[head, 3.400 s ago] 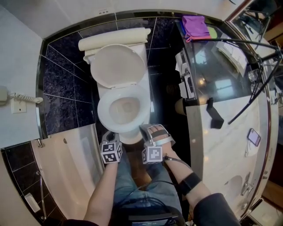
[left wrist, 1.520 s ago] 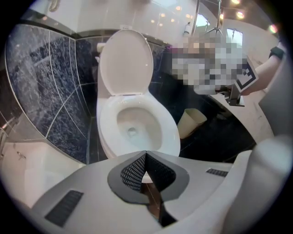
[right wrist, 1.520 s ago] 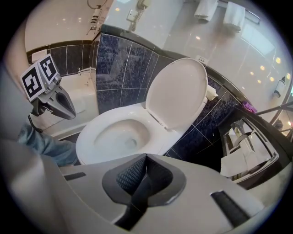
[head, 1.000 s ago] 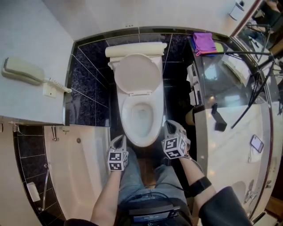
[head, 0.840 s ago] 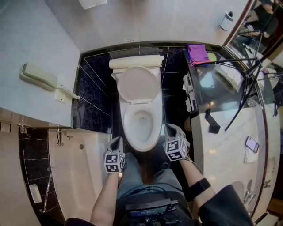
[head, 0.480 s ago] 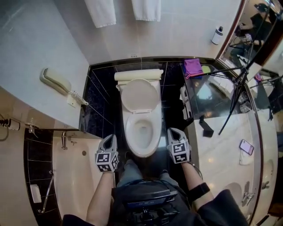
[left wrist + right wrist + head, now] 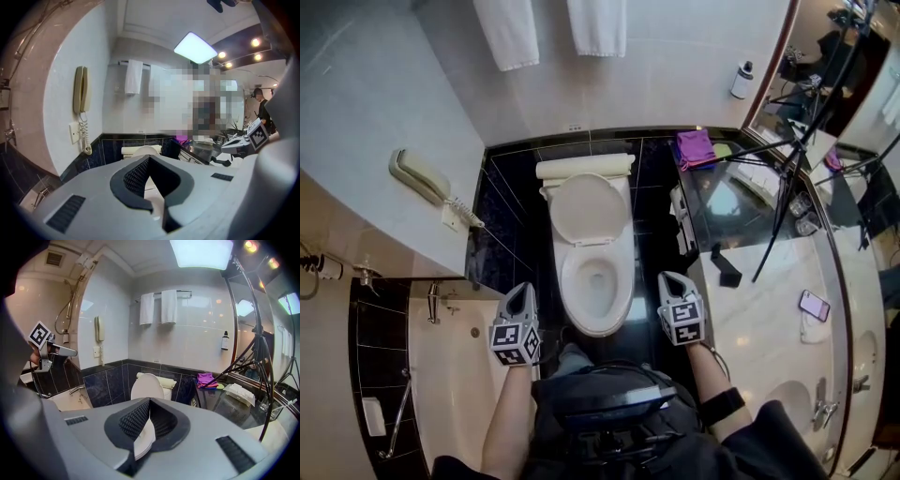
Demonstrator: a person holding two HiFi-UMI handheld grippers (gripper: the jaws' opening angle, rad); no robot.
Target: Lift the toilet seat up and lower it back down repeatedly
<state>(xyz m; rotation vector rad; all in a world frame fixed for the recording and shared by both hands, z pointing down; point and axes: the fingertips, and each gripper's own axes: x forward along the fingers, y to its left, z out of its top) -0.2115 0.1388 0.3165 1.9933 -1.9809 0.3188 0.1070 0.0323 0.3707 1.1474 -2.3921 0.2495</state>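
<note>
Left gripper view: toilet [image 7: 140, 150] mostly hidden behind the jaws, only its top edge shows. Head view: the person's body covers the floor in front of the bowl [image 7: 623, 292], and the bathtub [image 7: 450, 375] is cut off at the frame edge. Toilet seat [image 7: 582, 208]: the lid stands up against the tank [image 7: 584, 167]. Can't tell if the ring is up with it or down on the bowl.

Left gripper [image 7: 522, 292] and right gripper [image 7: 670, 281] sit either side of the bowl front, not touching it. Both have jaws together, with nothing between them.

Counts:
- two towels [image 7: 597, 23]
- one wall phone [image 7: 417, 173]
- one purple cloth [image 7: 695, 147]
- one bottle [image 7: 741, 80]
- one smartphone [image 7: 814, 305]

Bottle label too small to read.
</note>
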